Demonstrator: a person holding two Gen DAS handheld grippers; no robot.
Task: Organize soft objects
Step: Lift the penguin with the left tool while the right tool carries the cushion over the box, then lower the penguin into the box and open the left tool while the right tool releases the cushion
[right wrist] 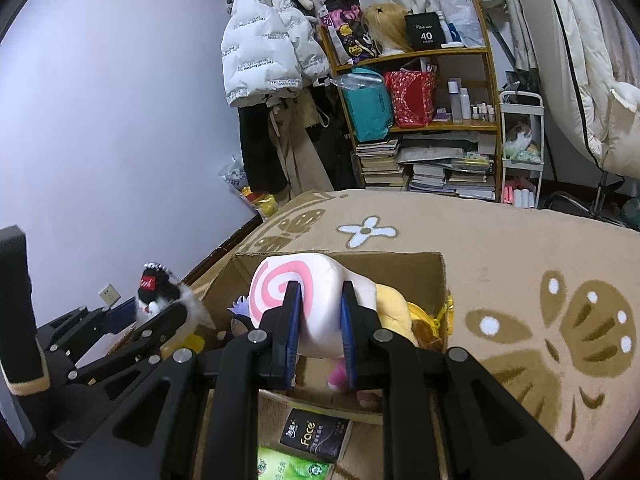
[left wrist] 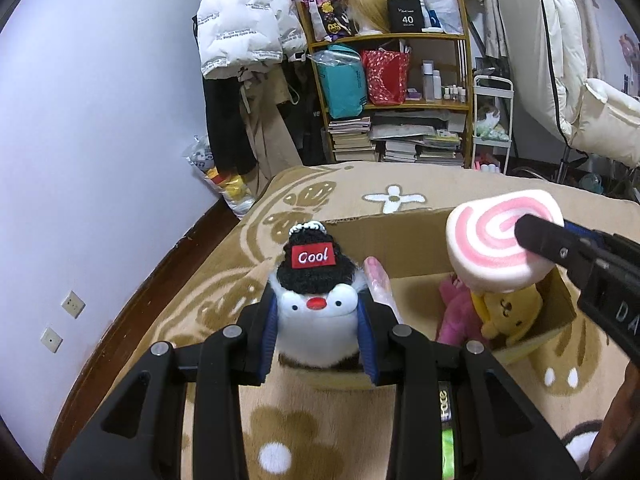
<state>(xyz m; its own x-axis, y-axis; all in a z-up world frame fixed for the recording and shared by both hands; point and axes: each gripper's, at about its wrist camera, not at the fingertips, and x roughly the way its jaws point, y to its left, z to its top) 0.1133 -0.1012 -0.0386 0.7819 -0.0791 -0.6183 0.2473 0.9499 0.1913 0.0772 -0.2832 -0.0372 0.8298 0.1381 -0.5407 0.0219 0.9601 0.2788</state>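
progress looks roughly midway, as a judgement from how things lie: the cardboard box (right wrist: 434, 280) on the bed (right wrist: 520, 248) already holds soft toys, and two more are in the air on their way to it, neither yet released

left tool (left wrist: 318, 320) is closed around the penguin plush (left wrist: 316, 308), its blue pads pressing the white body from both sides; the penguin sits upright in the grip, black knitted "cool" hat on top, held at the near left edge of the box rather than inside it. right tool (right wrist: 320, 320) is clamped narrow on the pink swirl cushion (right wrist: 296, 292), which hangs over the open box, above the toys already there

inside the box i count a pink plush (left wrist: 456, 312) and a yellow plush (left wrist: 512, 308), lying touching each other against the right wall; a yellowish shape with a strap under the cushion in the right wrist view is probably that same yellow one. a pale pink piece (left wrist: 380, 284) just beside the penguin and a purple-and-black bit at the box's left side in the right view are too hidden to name or to count as separate toys

so the count: one box, two tools, two toys in hand, at least two toys stowed. tissue packs (right wrist: 312, 436) lie on the bed in front of the box, one dark and one green; whether they belong to the job i cannot tell

what is left, by my reading: drop the cushion, then bring the penguin over the rim and let it go
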